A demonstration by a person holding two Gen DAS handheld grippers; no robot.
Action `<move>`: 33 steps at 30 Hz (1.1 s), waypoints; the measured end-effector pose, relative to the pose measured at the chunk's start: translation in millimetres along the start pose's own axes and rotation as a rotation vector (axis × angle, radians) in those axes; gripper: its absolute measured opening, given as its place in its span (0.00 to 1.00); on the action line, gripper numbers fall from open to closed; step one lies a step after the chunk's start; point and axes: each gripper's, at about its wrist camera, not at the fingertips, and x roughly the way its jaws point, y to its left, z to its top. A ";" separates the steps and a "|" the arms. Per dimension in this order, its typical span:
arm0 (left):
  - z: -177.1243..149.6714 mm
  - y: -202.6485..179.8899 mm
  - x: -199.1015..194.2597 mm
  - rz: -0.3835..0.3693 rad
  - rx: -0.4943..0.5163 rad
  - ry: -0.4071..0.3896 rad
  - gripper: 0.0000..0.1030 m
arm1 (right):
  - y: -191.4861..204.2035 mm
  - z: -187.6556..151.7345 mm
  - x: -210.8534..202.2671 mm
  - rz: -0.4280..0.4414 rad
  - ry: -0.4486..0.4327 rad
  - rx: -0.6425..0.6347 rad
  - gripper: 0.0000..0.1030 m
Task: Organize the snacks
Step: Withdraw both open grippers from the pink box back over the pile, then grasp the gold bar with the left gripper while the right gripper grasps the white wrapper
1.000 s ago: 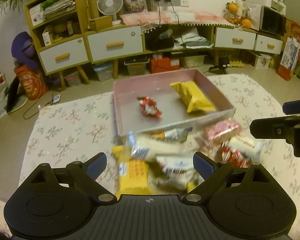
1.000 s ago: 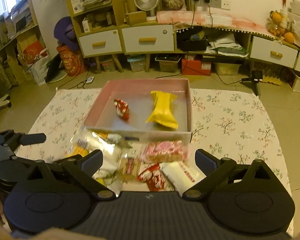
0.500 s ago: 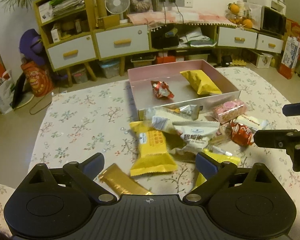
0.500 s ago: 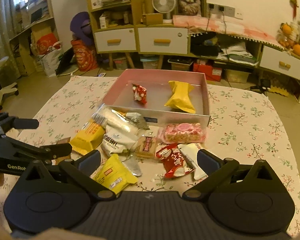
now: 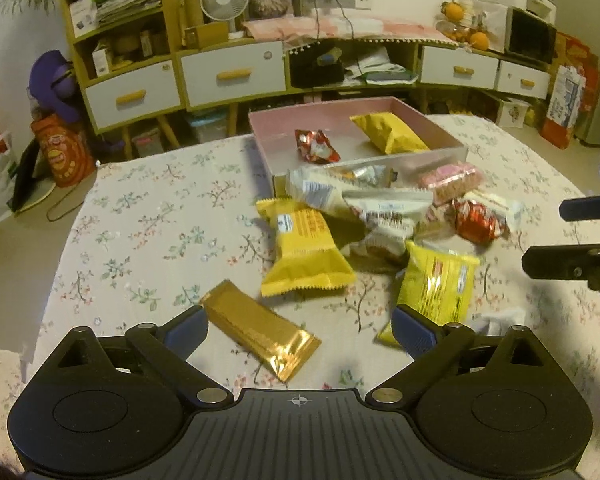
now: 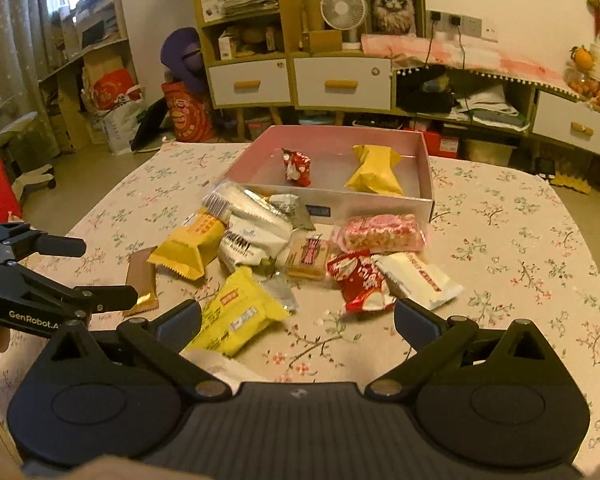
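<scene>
While both grippers, left gripper [image 5: 298, 326] and right gripper [image 6: 298, 320], are wide open and empty, lower squarely over the gold bar [image 5: 260, 330], nearest to the pink box [image 5: 440, 152].

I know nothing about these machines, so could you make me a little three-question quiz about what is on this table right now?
1. True or false: the pink box is empty.
2. Which snack lies nearest the left tongs? A) gold bar B) pink rice cake C) red packet in the box
3. Fill in: both tongs, left and right, are ____ and hold nothing.

Key
1. False: the red packet and a yellow pack lie in it.
2. A
3. open
</scene>
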 end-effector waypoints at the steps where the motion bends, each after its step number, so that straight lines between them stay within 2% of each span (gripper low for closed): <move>1: -3.2 0.2 1.0 -0.006 0.011 0.001 0.96 | 0.5 -3.6 -0.3 0.009 0.000 -0.003 1.00; 8: -24.2 9.3 15.2 -0.012 0.091 -0.016 0.96 | 22.6 -26.0 1.8 0.071 0.018 -0.088 1.00; 15: -26.1 24.3 38.3 0.010 -0.034 0.042 0.96 | 50.2 -37.8 9.0 0.114 0.044 -0.180 1.00; 21: -21.0 26.2 54.8 0.055 -0.126 0.068 0.96 | 65.5 -46.2 20.1 0.080 0.058 -0.253 1.00; 28: -13.5 26.4 62.8 0.126 -0.178 0.094 0.95 | 70.9 -48.6 26.5 0.068 0.065 -0.304 1.00; 33: -18.2 35.7 57.8 0.109 -0.198 0.115 0.94 | 60.7 -49.0 27.7 0.069 0.076 -0.290 1.00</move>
